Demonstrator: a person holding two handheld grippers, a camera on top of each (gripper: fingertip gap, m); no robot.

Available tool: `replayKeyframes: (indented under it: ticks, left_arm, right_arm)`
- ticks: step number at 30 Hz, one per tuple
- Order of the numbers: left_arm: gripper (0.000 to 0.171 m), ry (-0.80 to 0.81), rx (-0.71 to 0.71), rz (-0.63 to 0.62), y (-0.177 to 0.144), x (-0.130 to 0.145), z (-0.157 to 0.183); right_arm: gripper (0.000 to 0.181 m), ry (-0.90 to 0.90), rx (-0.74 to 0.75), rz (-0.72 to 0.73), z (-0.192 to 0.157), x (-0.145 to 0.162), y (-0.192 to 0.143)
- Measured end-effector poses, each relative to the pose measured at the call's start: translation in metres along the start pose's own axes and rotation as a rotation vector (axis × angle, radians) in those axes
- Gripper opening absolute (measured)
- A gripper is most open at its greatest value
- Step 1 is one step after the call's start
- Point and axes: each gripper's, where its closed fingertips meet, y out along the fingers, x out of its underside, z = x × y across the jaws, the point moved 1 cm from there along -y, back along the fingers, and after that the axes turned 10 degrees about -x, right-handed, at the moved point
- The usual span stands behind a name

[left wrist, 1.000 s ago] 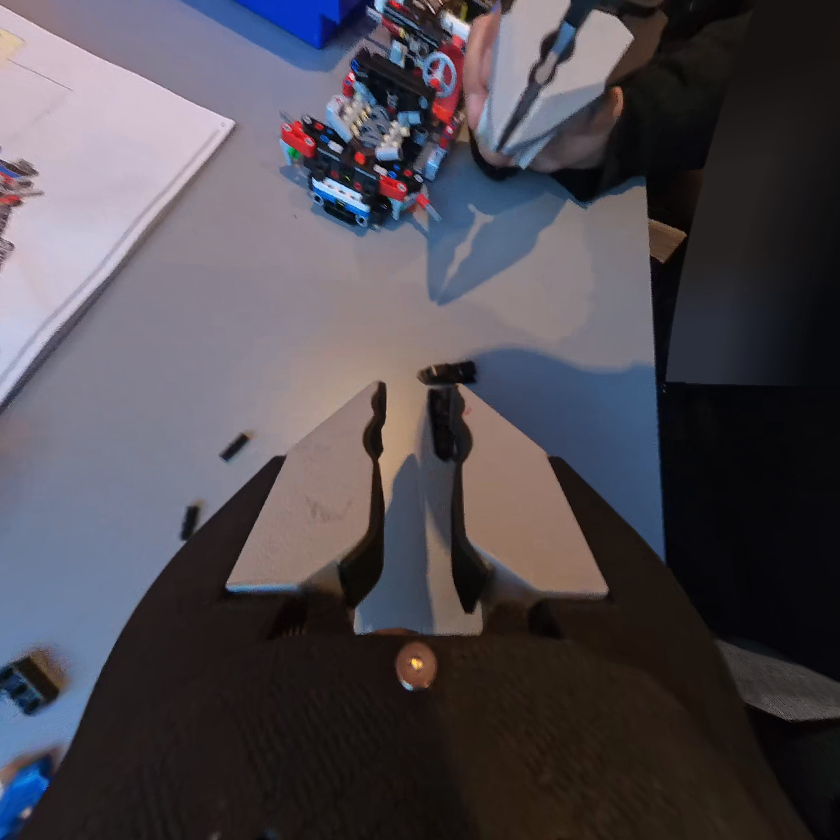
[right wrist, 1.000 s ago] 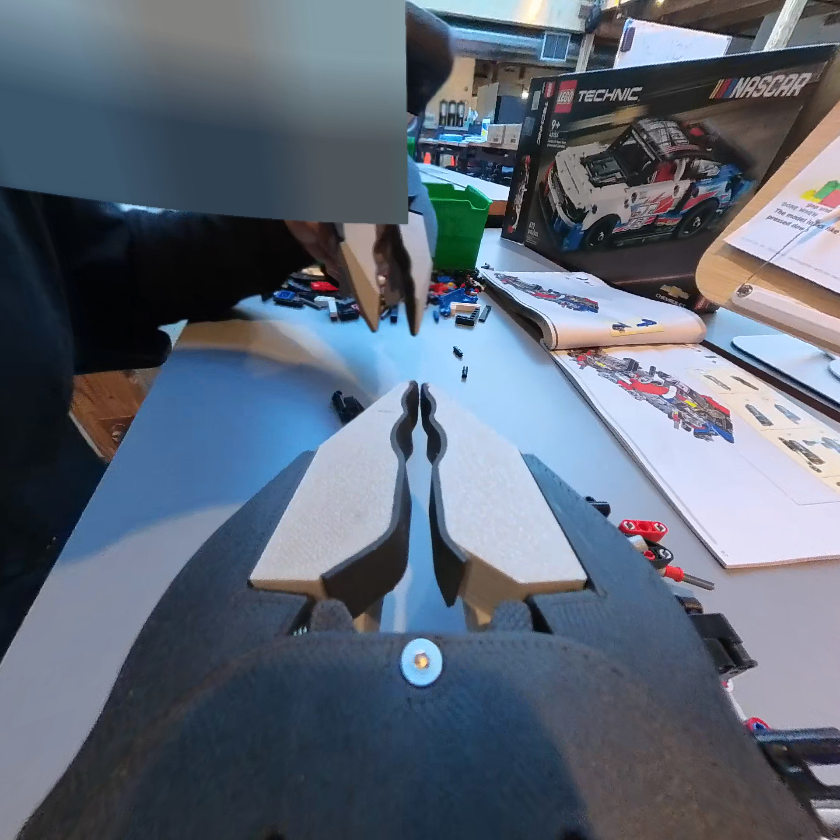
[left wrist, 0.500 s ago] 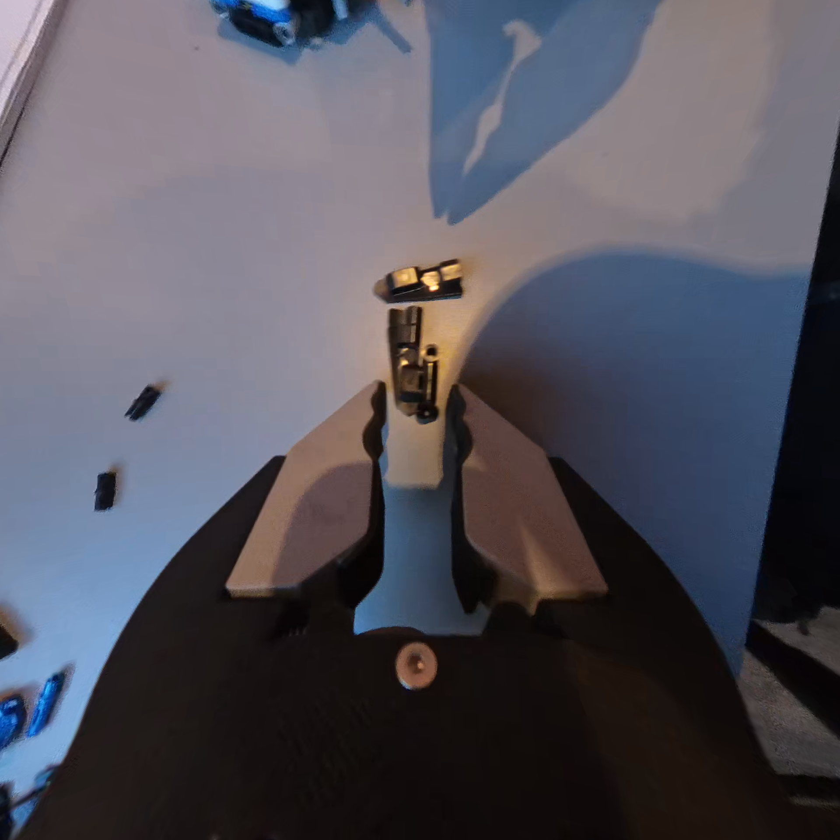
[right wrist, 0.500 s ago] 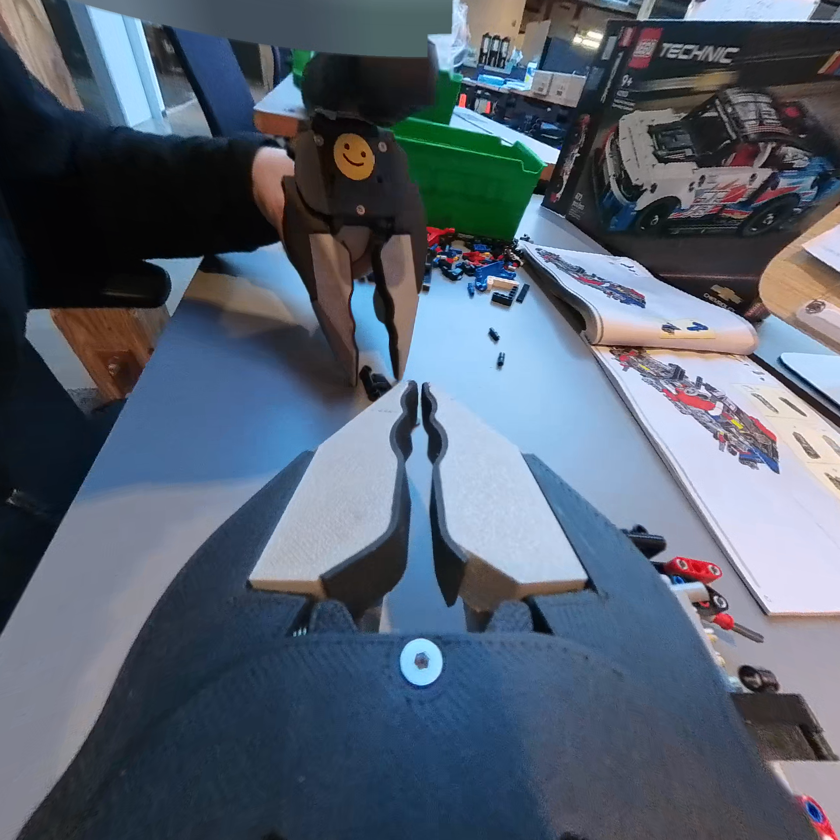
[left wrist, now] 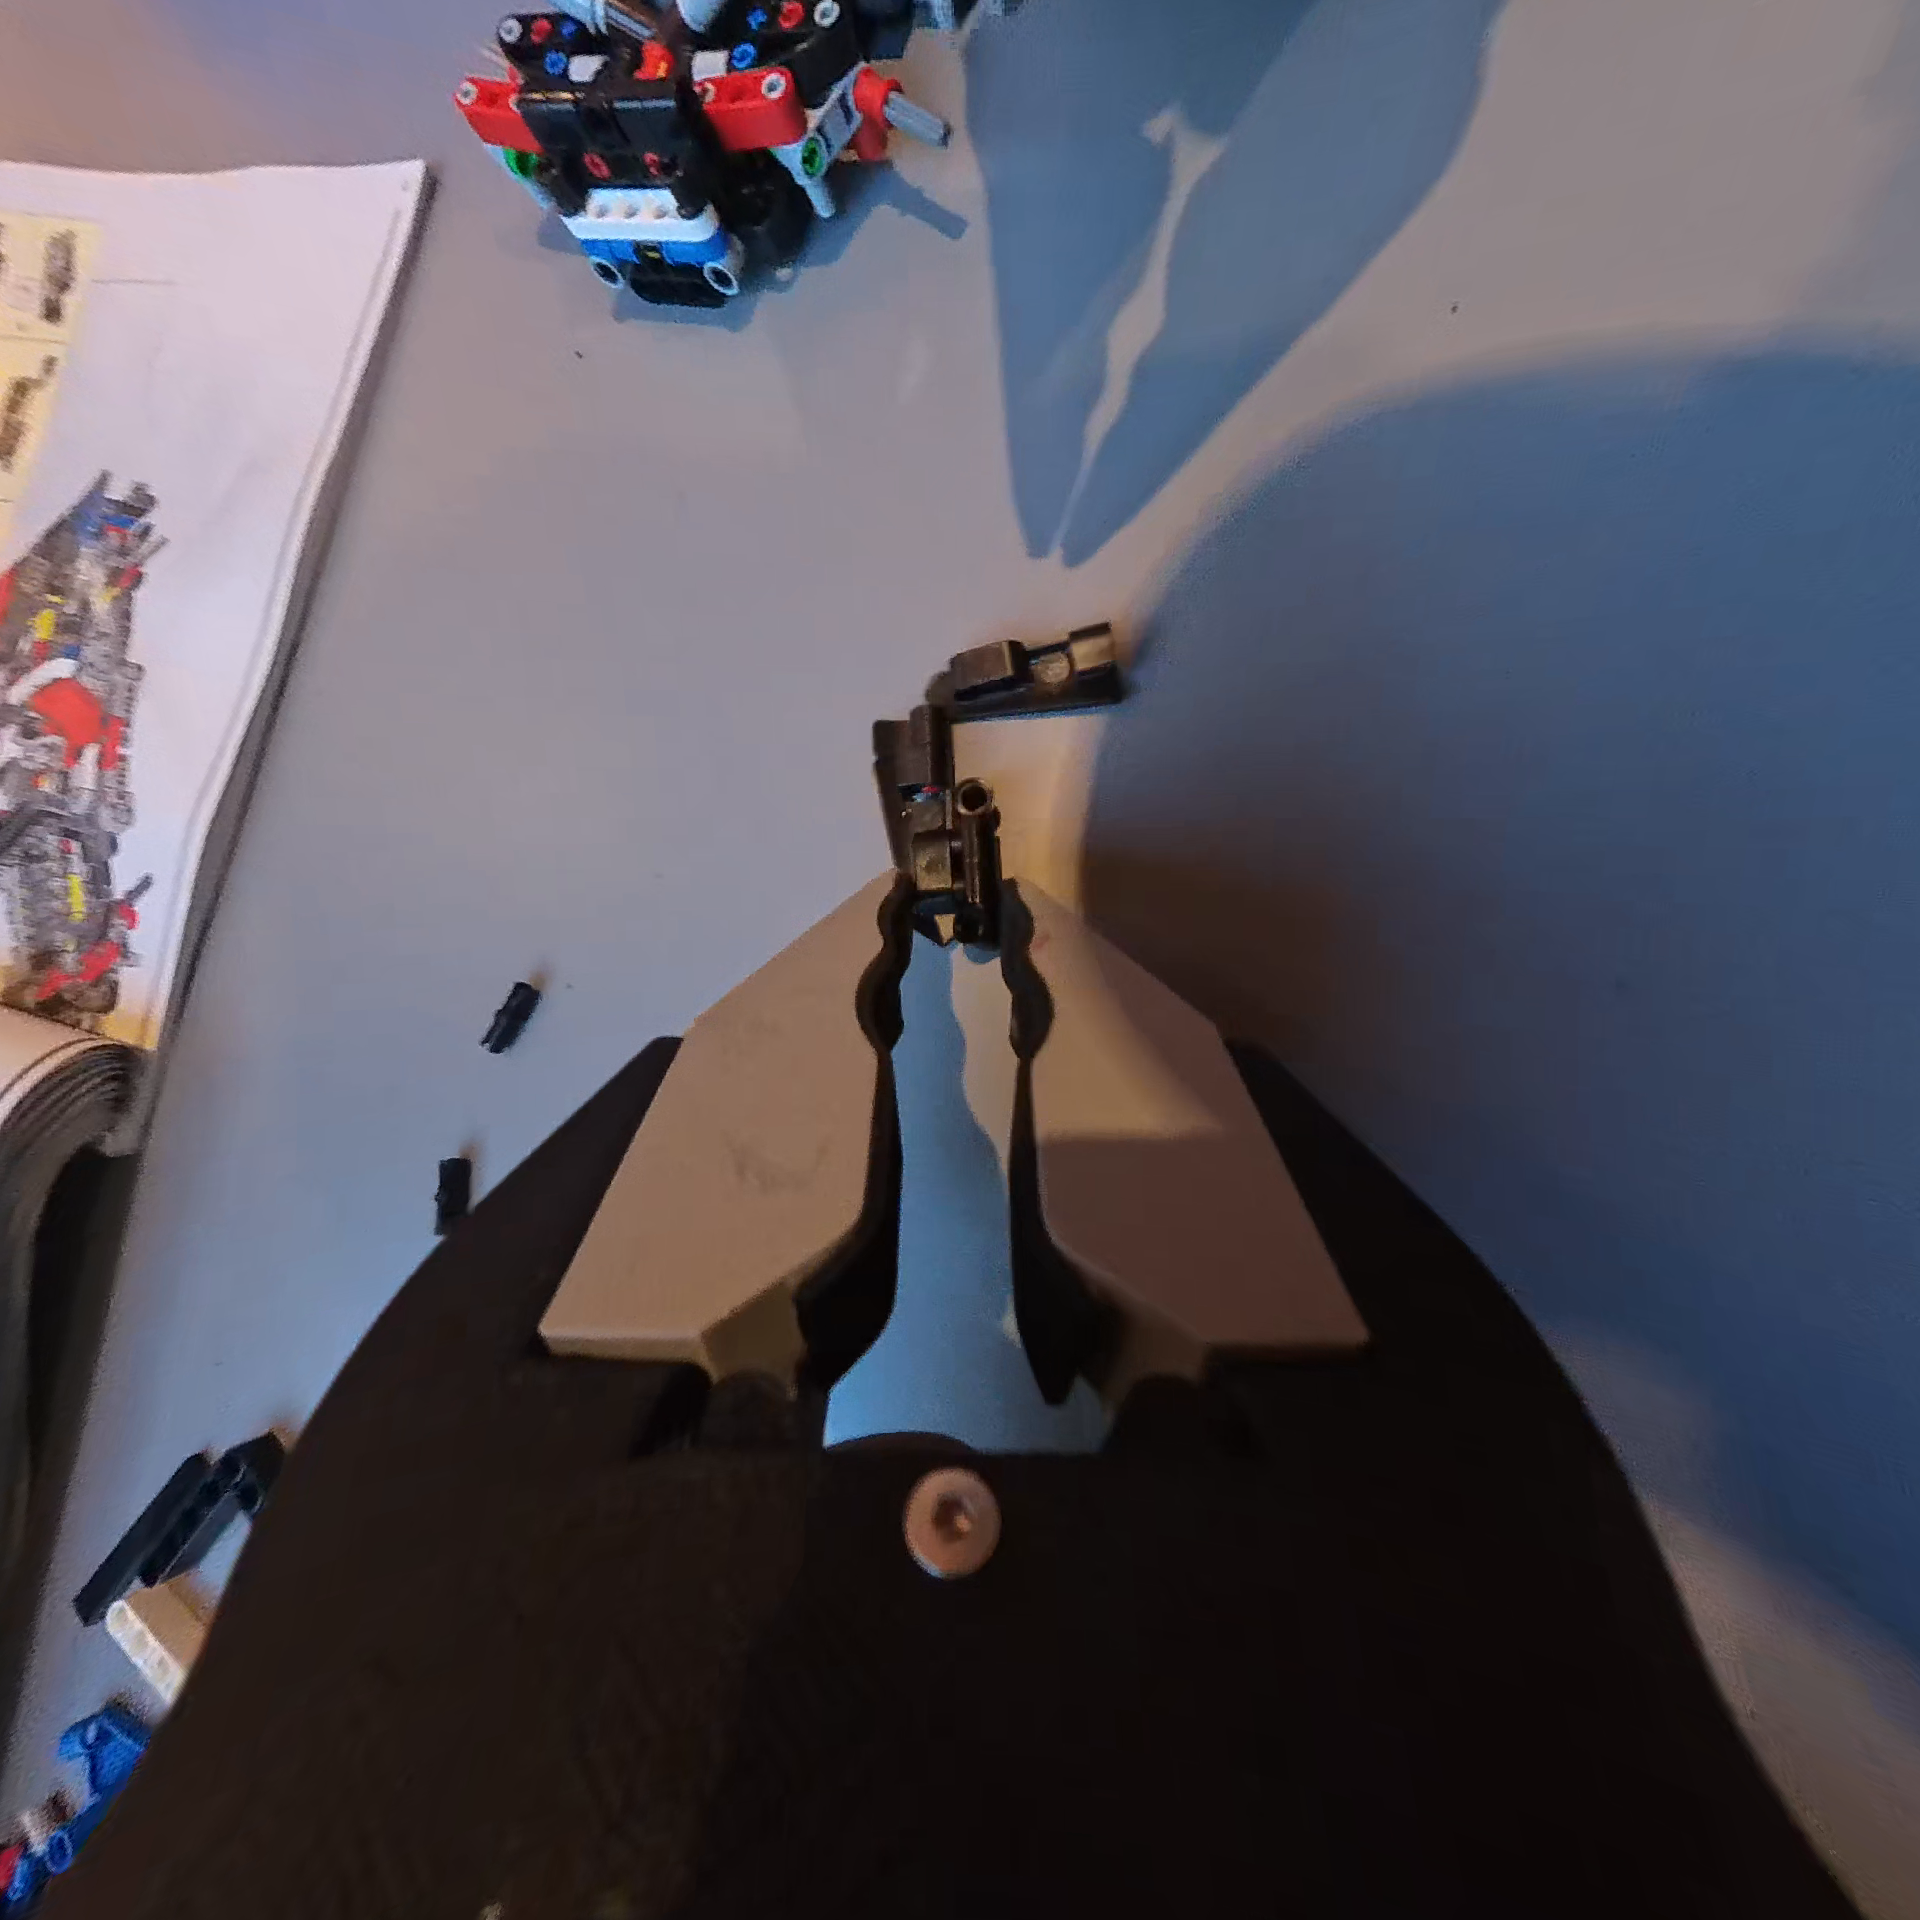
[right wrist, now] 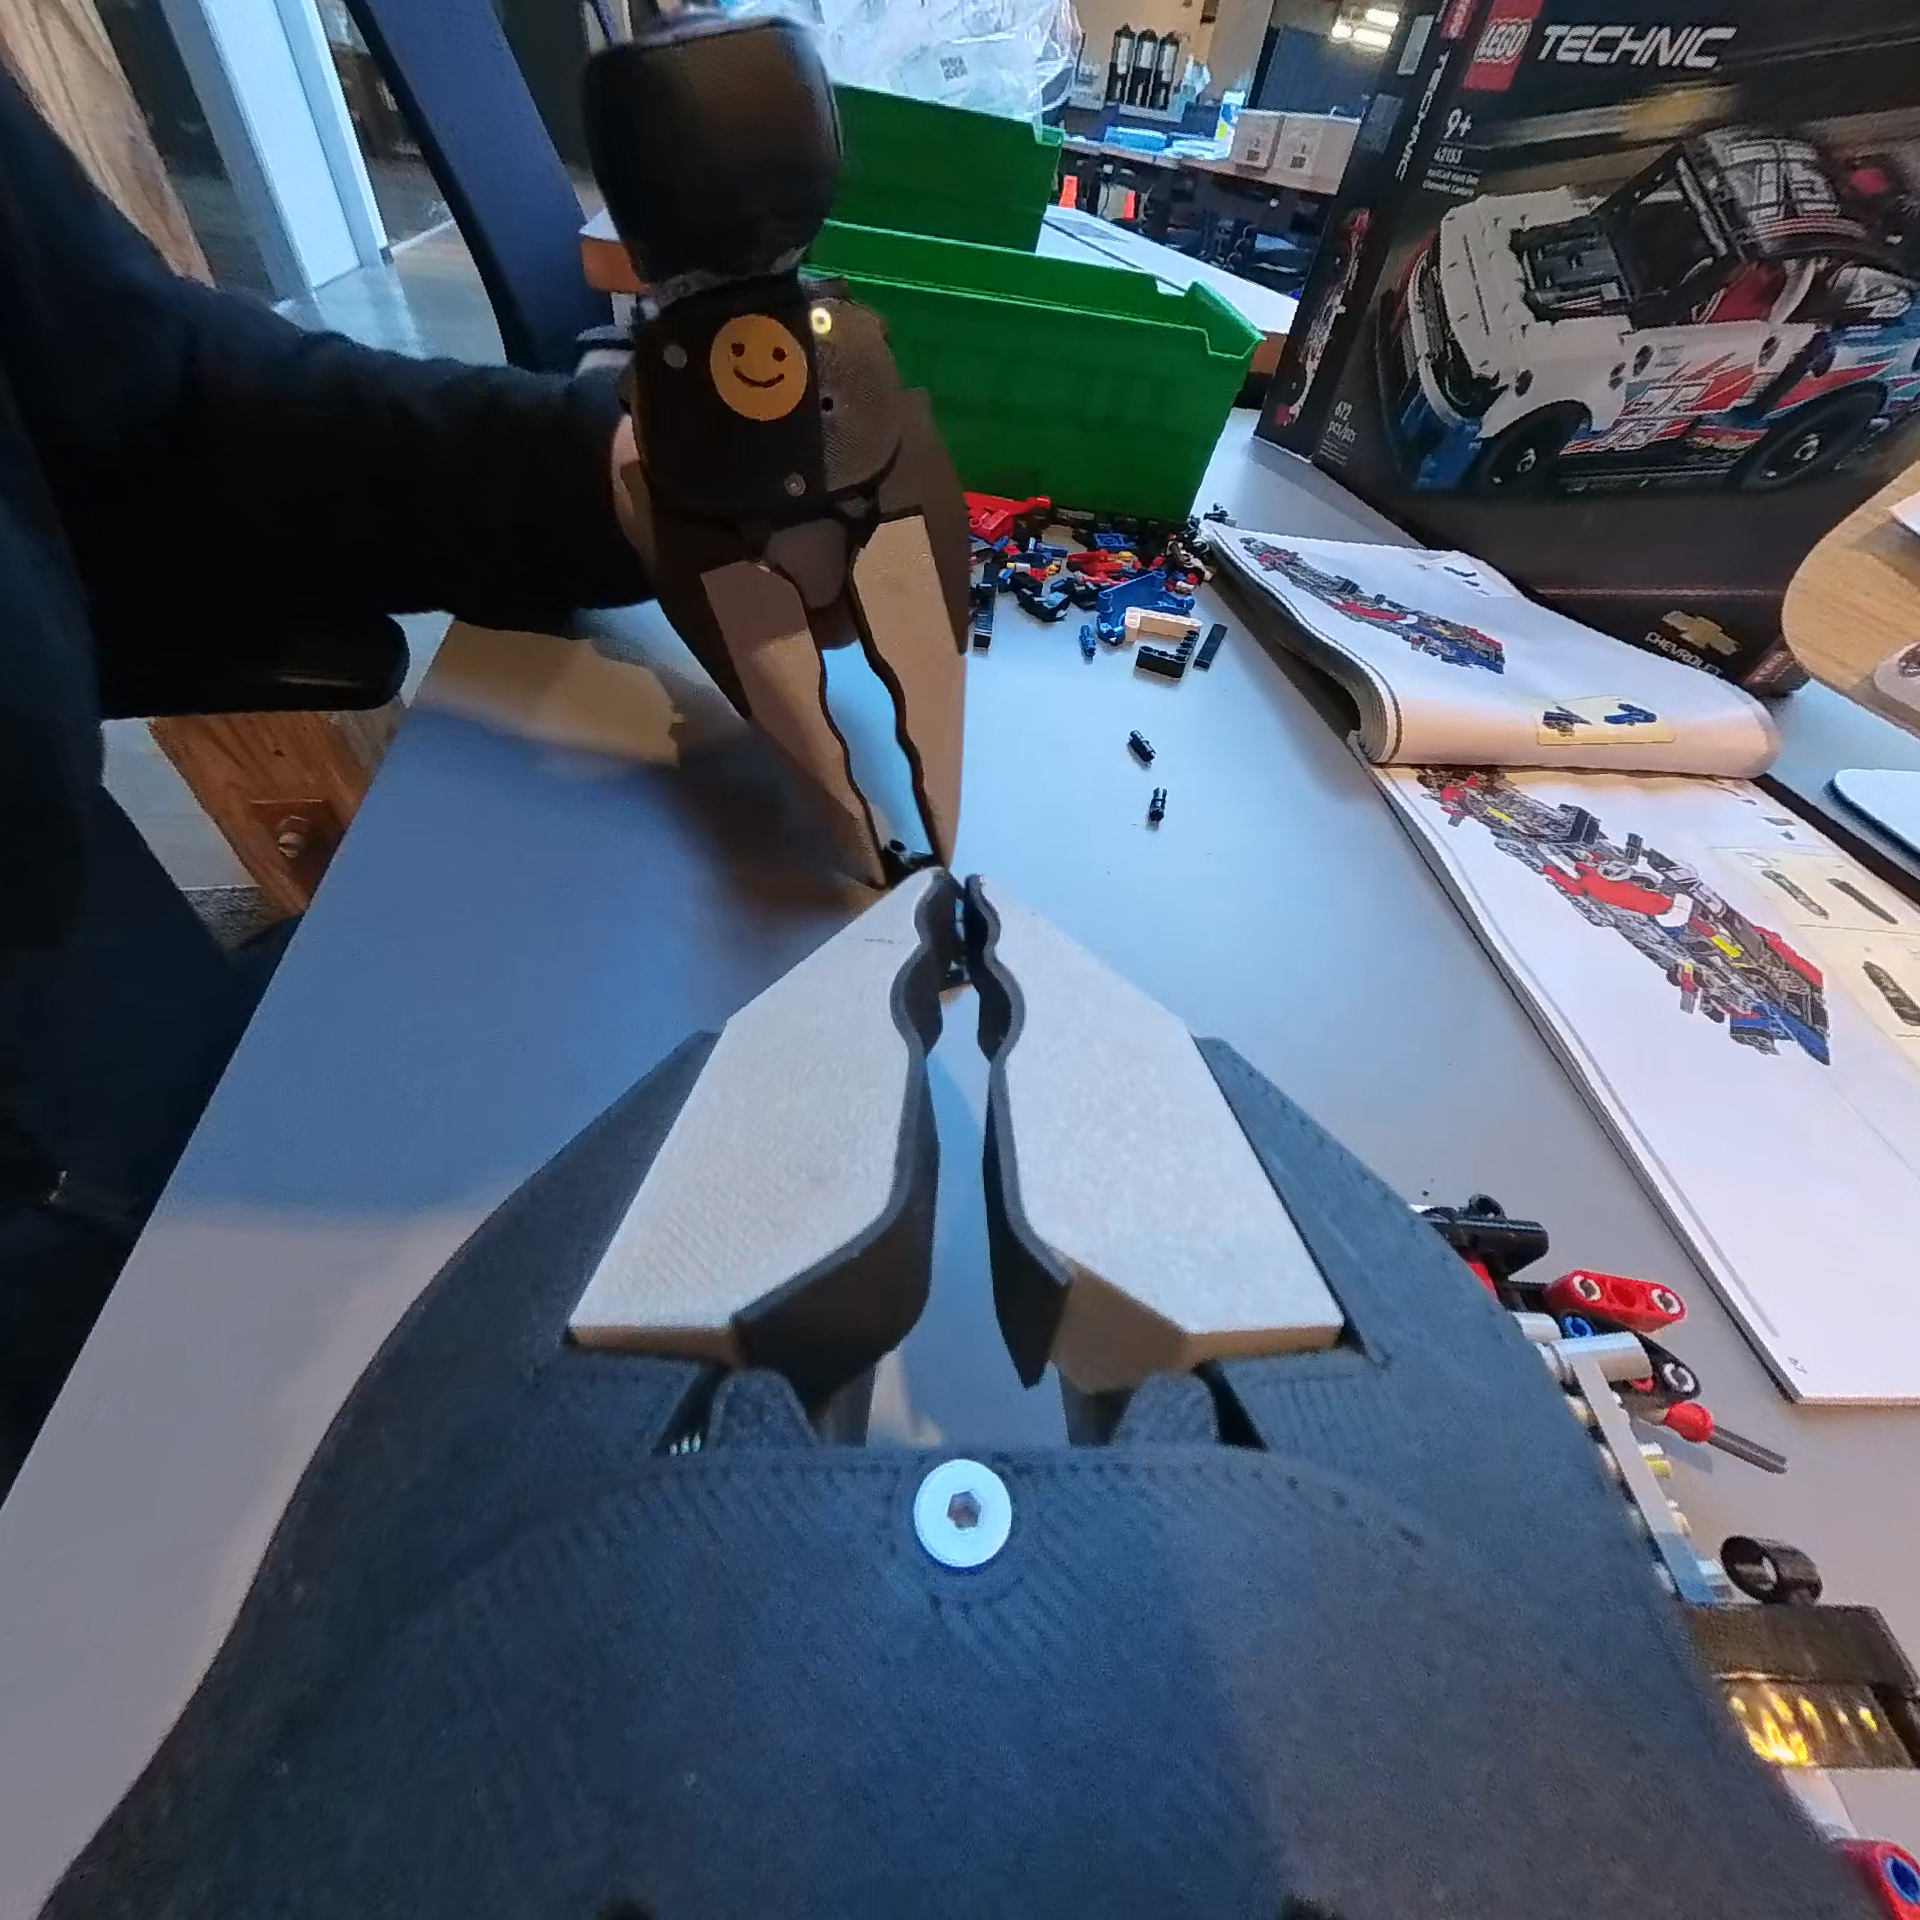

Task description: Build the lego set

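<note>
My left gripper is shut on a small black lego assembly, pinched at its near end on the grey table. A second black piece lies just beyond it, touching or nearly touching. The right wrist view shows the left gripper pointing down with its tips on the black assembly. My right gripper is shut and empty, hovering low right in front of the left gripper's tips. The partly built red, black and blue car stands farther back.
An open instruction booklet lies on the left; it also shows in the right wrist view. Loose pins and a black beam are scattered nearby. A green bin, a pile of loose pieces and the set's box stand behind.
My left gripper came down over the black assembly and closed its fingers on it. My right gripper moved closer to the left gripper's tips, still shut.
</note>
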Motion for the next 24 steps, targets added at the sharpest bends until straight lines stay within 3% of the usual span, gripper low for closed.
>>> replayKeyframes:
  ticks: [9, 18, 24]
  left_arm:
    - [0.012, 0.034, -0.221, 0.019, 0.012, 0.003, -0.027]
    - [0.013, 0.286, -0.514, -0.009, 0.015, 0.001, -0.049]
    - [0.013, 0.420, -0.667, 0.053, 0.007, -0.017, -0.054]
  right_arm:
    - [0.000, 0.021, -0.031, 0.015, -0.002, -0.001, -0.002]
    - [0.000, 0.038, -0.052, 0.042, -0.003, -0.003, -0.005]
    - [0.000, 0.062, -0.018, 0.012, 0.003, 0.002, -0.007]
